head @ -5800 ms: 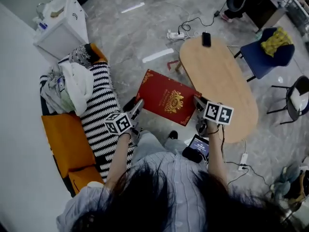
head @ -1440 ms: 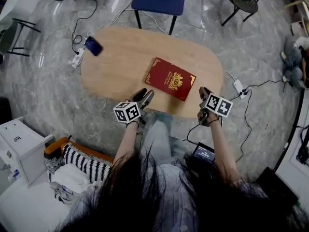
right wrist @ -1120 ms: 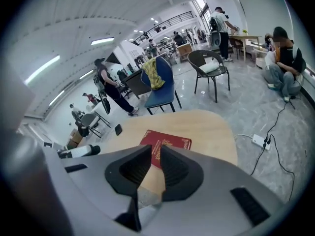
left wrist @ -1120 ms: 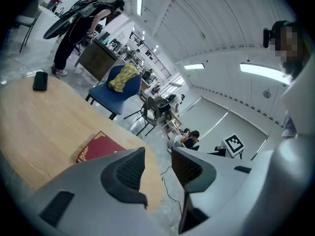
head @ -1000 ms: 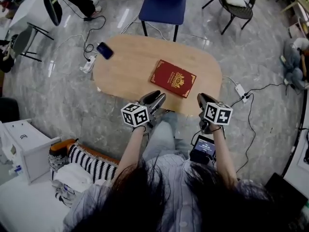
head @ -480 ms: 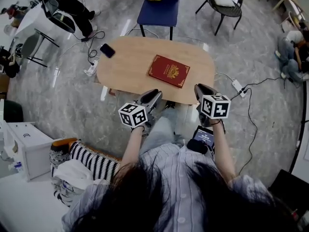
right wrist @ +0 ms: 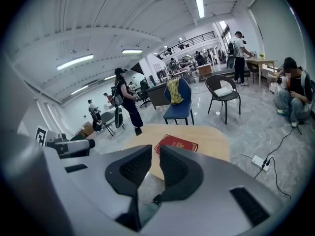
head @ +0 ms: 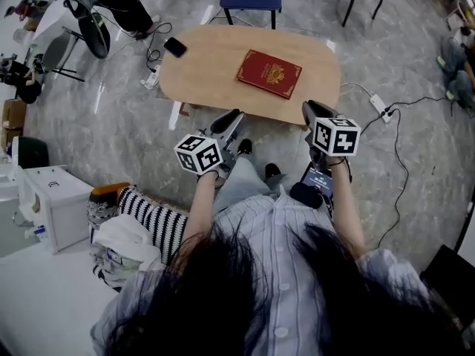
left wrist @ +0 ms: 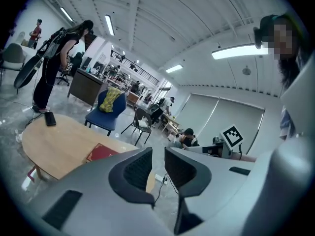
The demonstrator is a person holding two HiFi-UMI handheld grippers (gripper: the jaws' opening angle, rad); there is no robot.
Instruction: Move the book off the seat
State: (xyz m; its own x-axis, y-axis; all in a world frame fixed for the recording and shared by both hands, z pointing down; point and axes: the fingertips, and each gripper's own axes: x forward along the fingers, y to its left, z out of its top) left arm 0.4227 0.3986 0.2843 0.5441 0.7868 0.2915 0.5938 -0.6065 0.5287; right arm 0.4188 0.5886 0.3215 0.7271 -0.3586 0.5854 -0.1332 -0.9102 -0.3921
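Book [head: 269, 73] lies on table [head: 193, 73], well ahead and about midway between the tongs, long axis crosswise; left gripper [head: 231, 117] just narrowed to a slit, empty; right gripper [head: 315, 110] near-closed, empty, pointing straight at it

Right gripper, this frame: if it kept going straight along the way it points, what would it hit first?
Probably the wooden table, near its front edge, just short of the red book. The right gripper aims down at it with nothing in between, though depth is uncertain.
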